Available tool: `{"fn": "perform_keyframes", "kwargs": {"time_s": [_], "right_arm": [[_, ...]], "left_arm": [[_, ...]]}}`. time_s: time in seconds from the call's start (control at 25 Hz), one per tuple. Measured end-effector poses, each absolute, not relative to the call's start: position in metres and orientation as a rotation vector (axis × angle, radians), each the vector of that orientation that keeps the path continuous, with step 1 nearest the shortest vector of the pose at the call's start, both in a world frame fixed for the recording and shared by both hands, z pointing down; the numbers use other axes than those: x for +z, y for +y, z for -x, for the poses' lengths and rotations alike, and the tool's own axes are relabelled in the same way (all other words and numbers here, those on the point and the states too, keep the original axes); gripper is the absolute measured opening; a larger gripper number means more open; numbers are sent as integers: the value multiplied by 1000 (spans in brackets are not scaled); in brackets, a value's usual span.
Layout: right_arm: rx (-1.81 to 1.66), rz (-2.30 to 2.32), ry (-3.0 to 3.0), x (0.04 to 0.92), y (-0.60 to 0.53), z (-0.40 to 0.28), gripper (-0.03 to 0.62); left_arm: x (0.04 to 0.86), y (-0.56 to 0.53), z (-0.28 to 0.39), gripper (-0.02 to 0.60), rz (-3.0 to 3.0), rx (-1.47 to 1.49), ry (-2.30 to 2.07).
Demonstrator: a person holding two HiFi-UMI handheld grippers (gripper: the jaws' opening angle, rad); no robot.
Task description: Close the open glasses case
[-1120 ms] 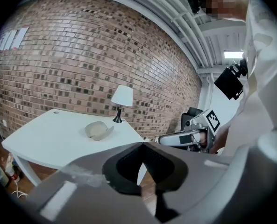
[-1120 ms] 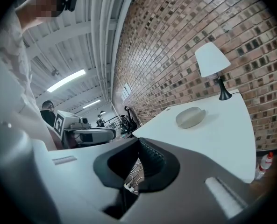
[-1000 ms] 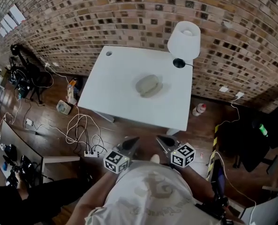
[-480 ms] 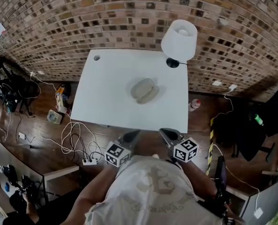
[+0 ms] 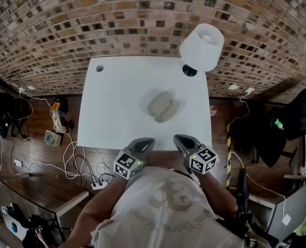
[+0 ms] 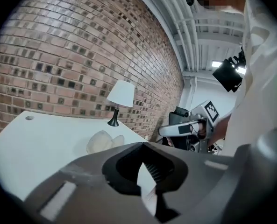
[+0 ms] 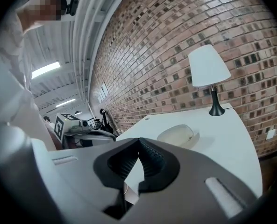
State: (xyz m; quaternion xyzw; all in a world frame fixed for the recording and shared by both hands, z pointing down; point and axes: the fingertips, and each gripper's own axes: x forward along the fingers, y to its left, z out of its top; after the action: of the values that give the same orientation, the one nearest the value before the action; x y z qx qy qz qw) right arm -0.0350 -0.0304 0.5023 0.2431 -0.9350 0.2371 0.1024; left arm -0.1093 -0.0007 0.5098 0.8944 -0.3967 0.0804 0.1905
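You are at the very start: the glasses case (image 5: 163, 106) is open and neither gripper touches it. It sits near the middle of the white surface (image 5: 116, 102), a little toward the side with the lamp (image 5: 202, 48).

Your left gripper (image 5: 144, 143) is clenched with nothing in it. Your right gripper (image 5: 179, 139) is clenched and empty too. Both hang over the near edge of the surface, well apart from the case.

The case lies with its two halves side by side and its inside facing up. Its long way runs on a slant, from your near left toward the far right, where the lamp stands. The fold between the halves runs the same way.

I think you next need to reach forward to the case. Then tip one half up and over the other, turning it about that slanted fold, while the other gripper keeps the case from sliding.
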Motion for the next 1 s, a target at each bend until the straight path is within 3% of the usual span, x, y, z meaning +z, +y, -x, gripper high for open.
{"fn": "perform_keyframes", "kwargs": {"time_s": [0.48,1.0], "right_arm": [[757,-982,-2682,504,-56,76,8],[807,-1036,-2663,516,-71,75,8]], "left_arm": [[521,-15,169,5,-2579,263,-932],[535,-25,170,5,-2566,328,-876]]}}
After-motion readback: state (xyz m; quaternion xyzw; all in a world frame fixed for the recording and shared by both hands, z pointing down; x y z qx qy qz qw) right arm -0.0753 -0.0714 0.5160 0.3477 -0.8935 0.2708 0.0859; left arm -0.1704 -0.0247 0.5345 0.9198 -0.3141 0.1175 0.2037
